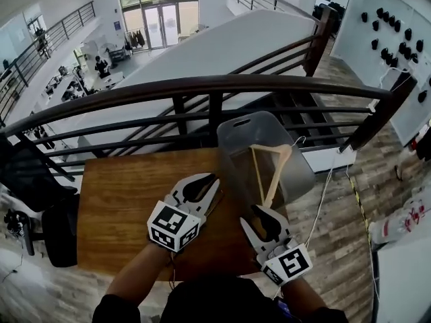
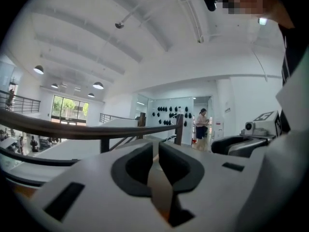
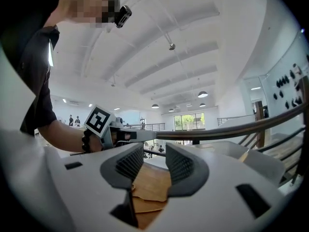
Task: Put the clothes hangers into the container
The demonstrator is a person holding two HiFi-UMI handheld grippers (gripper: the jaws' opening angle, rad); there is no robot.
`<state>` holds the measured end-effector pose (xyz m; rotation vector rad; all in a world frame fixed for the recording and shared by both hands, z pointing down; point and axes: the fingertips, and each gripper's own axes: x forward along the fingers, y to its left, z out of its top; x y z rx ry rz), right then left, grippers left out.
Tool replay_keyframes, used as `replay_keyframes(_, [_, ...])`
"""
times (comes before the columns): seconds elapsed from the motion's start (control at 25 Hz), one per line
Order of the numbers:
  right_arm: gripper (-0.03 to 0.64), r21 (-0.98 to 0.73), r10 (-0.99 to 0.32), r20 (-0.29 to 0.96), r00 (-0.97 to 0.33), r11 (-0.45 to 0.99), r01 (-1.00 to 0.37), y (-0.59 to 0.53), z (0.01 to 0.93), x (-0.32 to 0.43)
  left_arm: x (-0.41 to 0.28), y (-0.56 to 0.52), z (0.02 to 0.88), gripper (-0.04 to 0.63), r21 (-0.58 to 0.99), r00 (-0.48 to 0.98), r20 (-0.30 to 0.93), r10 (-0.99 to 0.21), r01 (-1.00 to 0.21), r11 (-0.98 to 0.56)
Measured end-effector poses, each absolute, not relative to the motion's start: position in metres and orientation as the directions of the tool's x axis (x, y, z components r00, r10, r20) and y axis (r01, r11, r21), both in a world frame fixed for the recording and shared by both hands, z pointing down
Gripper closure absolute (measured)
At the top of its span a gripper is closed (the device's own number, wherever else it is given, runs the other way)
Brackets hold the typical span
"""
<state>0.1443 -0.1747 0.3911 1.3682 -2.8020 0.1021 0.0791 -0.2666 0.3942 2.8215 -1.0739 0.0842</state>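
Note:
A wooden clothes hanger (image 1: 269,168) leans inside the clear plastic container (image 1: 252,123) at the table's back right. Its hook points to the upper right. My right gripper (image 1: 265,215) hovers just in front of the container, close below the hanger's lower end. Its jaws stand apart in the right gripper view (image 3: 154,166), with only the table top showing between them. My left gripper (image 1: 196,188) is over the middle of the wooden table (image 1: 121,207), left of the container. Its pads meet in the left gripper view (image 2: 155,151), and nothing is between them.
A dark metal railing (image 1: 202,86) runs right behind the table and container, with a drop to a lower floor beyond it. A black chair (image 1: 54,229) stands off the table's left edge. White cables (image 1: 323,194) hang to the right of the container.

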Motion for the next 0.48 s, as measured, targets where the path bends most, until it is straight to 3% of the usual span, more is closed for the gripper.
replay_keyframes(0.12, [0.486,-0.054,-0.755,0.110,-0.646,0.644,-0.763,-0.176,0.402,0.123,0.044,-0.264,0.402,0.554,0.097,0.703,0.093,-0.705,-0.711,-0.697])
replay_keyframes(0.28, [0.499,-0.065,-0.720,0.072,-0.690,0.687,-0.723,-0.180,0.402,0.098,0.004,-0.257,0.421,0.557,0.052,0.642,0.126,-0.756,-0.765,-0.641])
replay_keyframes(0.48, [0.502,-0.069,-0.667,0.129,-0.734,0.732,-0.678,-0.180,0.417,0.070,-0.039,-0.245,0.440,0.557,0.067,0.572,0.157,-0.805,-0.820,-0.569])
